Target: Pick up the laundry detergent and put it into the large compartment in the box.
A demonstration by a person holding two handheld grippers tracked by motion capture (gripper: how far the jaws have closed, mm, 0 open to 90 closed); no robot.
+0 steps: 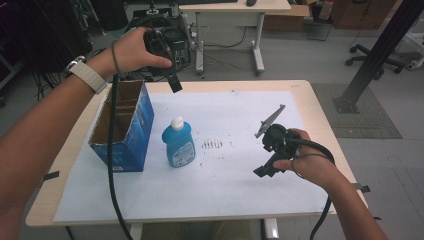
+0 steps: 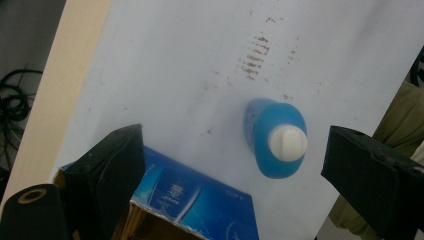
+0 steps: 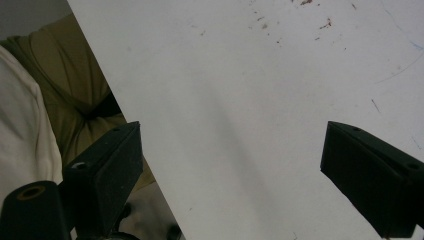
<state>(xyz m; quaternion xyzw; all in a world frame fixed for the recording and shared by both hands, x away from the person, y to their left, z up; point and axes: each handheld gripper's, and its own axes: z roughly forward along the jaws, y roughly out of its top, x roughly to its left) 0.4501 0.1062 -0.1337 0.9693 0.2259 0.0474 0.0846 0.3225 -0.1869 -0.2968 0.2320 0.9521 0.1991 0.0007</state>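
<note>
Blue bottle (image 1: 178,143) upright left of centre on the white-covered surface (image 1: 235,165), just beside blue box (image 1: 122,127), left tongs (image 1: 172,75) raised at upper left, wide, empty, right tongs (image 1: 264,167) at right, wide, empty

Bottle (image 1: 178,143) just beside box (image 1: 122,126) — right half of sheet (image 1: 235,190) open.

A wooden table (image 1: 310,100) carries a white sheet (image 1: 240,165); beside the blue box (image 1: 131,131) (open top) stands a blue bottle (image 1: 178,143).
</note>
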